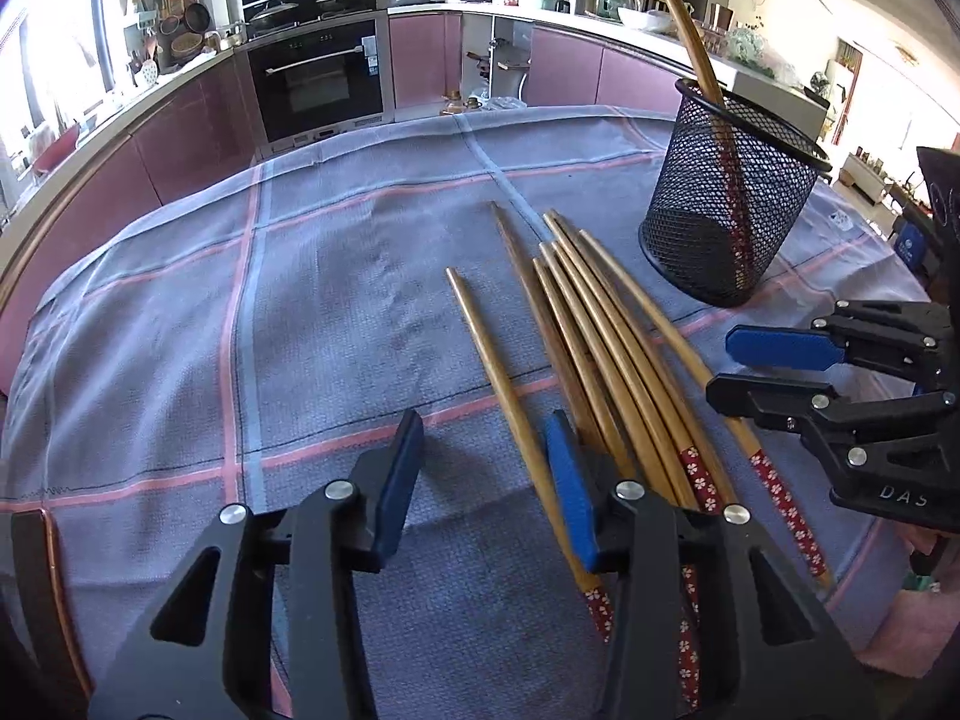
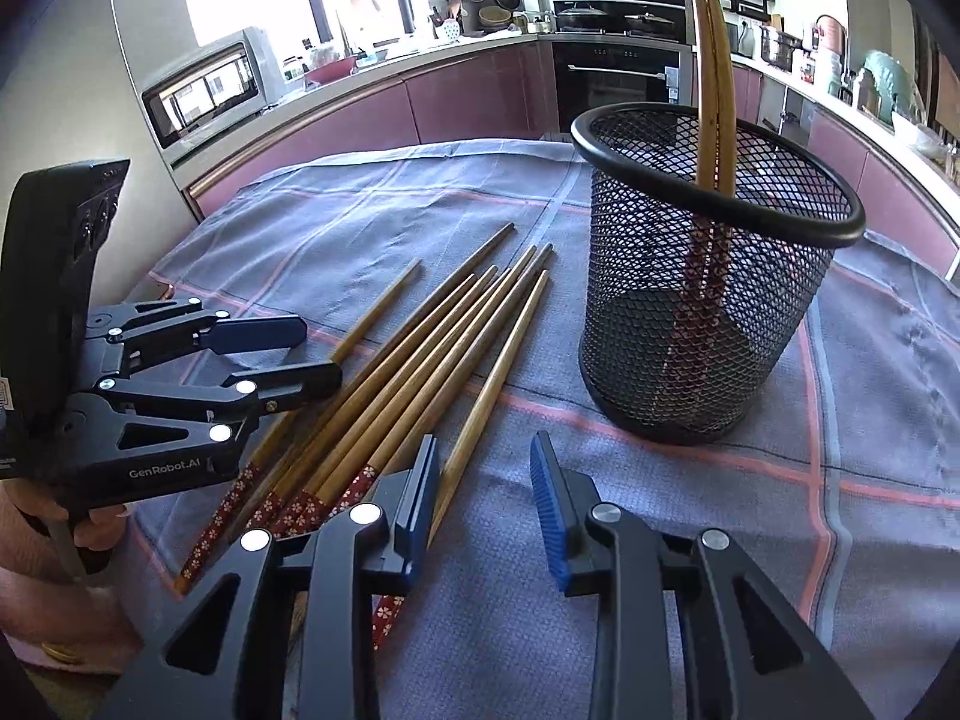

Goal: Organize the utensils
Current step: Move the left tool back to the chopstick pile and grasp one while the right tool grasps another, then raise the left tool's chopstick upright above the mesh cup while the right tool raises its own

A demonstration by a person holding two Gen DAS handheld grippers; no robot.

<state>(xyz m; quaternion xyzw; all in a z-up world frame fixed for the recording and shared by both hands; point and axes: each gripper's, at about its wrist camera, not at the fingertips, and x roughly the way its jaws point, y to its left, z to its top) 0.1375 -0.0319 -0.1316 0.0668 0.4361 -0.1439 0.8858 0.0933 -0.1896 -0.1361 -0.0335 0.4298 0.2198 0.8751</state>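
Kitchen counters with plum-coloured cabinet fronts and a built-in oven curve round behind my work surface, a table under a grey-blue checked cloth with pink lines.

Ahead of my right tongs and slightly to their right stands the black mesh holder, upright on the cloth. Two chopsticks stand in it, patterned red ends down, thin tips up, leaning against the far rim.

Between my two tongs lies the loose bundle of chopsticks, flat on the cloth. Their long axes run away from me, fanning a little, with thin tips at the far end and red flowered handles towards me. One chopstick lies apart on the left of the bundle and passes between the blue pads of my left tongs, close along the right pad; I cannot tell whether it touches. The left jaws stand partly apart and clamp nothing.

My right tongs hang released too, jaws partly apart over bare cloth. The rightmost chopstick ends just beside their left pad.

A hand grips the left tongs' handle.
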